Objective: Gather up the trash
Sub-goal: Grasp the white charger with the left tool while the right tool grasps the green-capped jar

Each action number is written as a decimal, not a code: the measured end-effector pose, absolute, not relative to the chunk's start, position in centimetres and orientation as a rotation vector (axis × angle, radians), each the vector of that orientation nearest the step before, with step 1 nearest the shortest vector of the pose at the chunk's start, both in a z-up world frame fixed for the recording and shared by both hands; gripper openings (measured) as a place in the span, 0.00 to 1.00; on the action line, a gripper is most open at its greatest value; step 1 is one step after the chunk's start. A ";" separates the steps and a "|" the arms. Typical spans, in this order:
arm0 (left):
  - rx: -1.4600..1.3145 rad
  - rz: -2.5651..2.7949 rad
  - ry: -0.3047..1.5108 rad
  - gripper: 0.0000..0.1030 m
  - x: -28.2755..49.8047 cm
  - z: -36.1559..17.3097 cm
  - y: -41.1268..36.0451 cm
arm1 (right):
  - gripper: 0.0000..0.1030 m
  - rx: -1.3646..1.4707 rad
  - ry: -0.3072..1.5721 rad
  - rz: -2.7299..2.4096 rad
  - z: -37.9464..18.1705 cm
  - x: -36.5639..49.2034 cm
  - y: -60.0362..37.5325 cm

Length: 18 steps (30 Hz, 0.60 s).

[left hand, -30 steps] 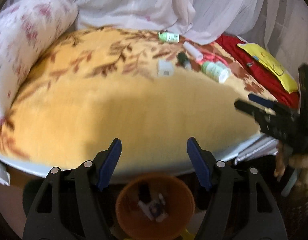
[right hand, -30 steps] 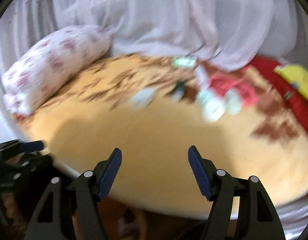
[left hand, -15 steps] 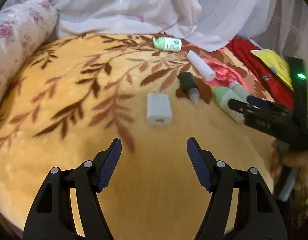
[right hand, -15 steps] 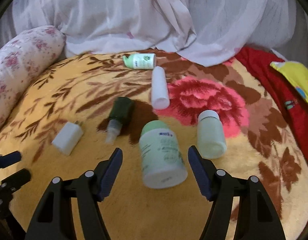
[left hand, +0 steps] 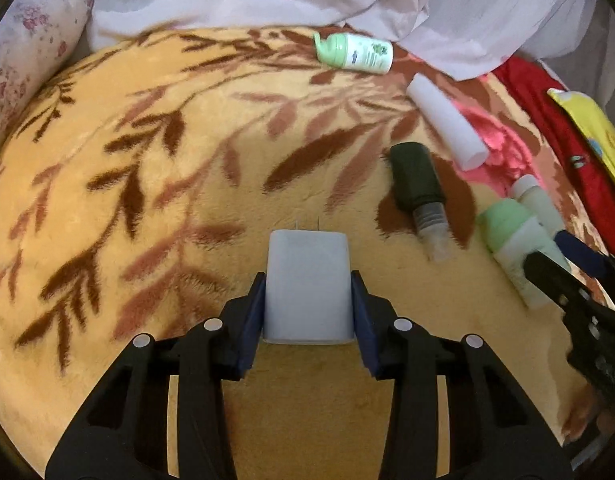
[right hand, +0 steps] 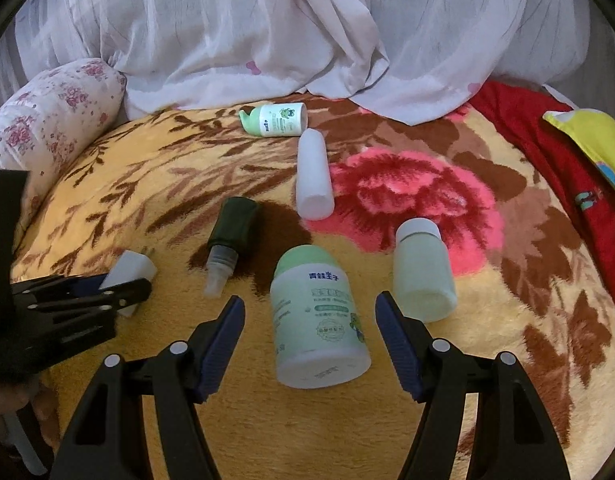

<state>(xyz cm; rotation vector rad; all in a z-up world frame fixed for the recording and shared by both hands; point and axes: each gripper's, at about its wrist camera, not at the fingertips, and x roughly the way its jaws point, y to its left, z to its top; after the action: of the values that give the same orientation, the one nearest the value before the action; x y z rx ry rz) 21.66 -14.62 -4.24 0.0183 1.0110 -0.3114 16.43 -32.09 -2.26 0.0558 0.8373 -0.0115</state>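
My left gripper (left hand: 307, 304) is shut on a white plug-in charger block (left hand: 307, 280) that lies on the yellow leaf-patterned blanket (left hand: 147, 184); it also shows in the right wrist view (right hand: 127, 272). My right gripper (right hand: 309, 332) is open, its jaws either side of a lying green-capped white bottle (right hand: 315, 320), not touching it. Nearby lie a pale bottle with a white cap (right hand: 421, 270), a dark green spray bottle (right hand: 229, 236), a white tube (right hand: 313, 174) and a small green-and-white bottle (right hand: 275, 120).
A floral pillow (right hand: 47, 128) lies at the left. White curtain fabric (right hand: 307, 32) hangs at the back. A red cloth (right hand: 547, 140) with a yellow item (right hand: 591, 140) lies at the right.
Both grippers moved forward over the blanket from above the orange bin at its edge. The left closed on the charger block. The right came around the green-capped bottle.
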 end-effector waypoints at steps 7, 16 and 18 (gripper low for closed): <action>-0.005 -0.333 0.958 0.38 17.5 -2.9 -11.9 | 0.64 0.016 0.873 -0.021 -2.7 17.7 -31.9; -0.025 -0.349 0.917 0.38 13.0 -1.8 -9.3 | 0.49 -0.005 0.962 -0.041 -3.9 20.1 -31.3; -0.032 -0.349 0.908 0.38 12.2 -1.6 -8.8 | 0.48 -0.025 0.967 -0.055 -4.0 20.1 -31.1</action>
<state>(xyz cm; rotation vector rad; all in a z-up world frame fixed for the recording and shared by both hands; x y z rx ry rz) 12.24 -8.83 -1.60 -0.0324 0.9083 -0.3487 20.13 -31.11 -3.98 -0.0250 0.9670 -0.0555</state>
